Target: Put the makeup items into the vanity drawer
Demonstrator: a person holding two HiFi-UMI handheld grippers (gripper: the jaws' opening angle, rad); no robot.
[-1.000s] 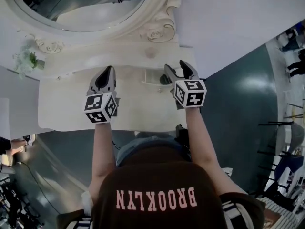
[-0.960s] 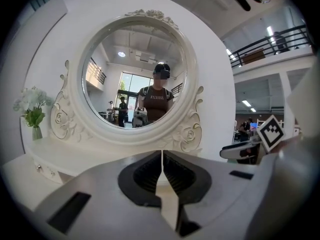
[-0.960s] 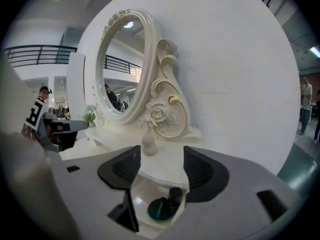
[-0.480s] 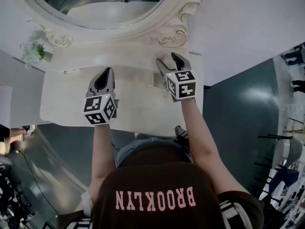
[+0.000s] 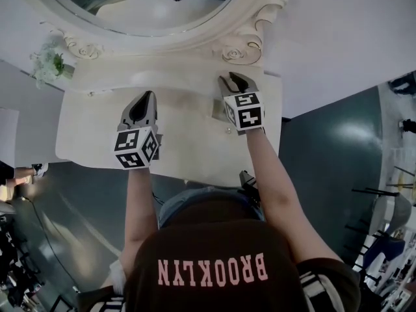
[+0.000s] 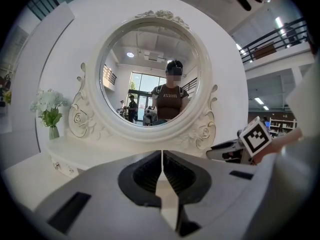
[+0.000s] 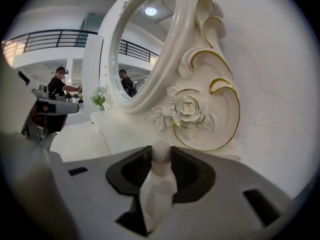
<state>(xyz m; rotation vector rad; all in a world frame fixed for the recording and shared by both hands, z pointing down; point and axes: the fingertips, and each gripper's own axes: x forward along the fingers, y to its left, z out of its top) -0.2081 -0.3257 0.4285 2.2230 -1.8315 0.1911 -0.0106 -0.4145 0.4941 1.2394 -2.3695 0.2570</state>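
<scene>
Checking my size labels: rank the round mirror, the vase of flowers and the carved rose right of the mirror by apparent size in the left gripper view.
1. round mirror, by far the largest
2. vase of flowers
3. carved rose
All sit at similar depth, so nearness hardly skews this.

The cream vanity table (image 5: 91, 135) carries a round, rose-carved mirror (image 5: 130, 5) along its back edge. Left of the mirror, on the raised ledge, stands a small vase of white flowers (image 5: 47, 67).
</scene>
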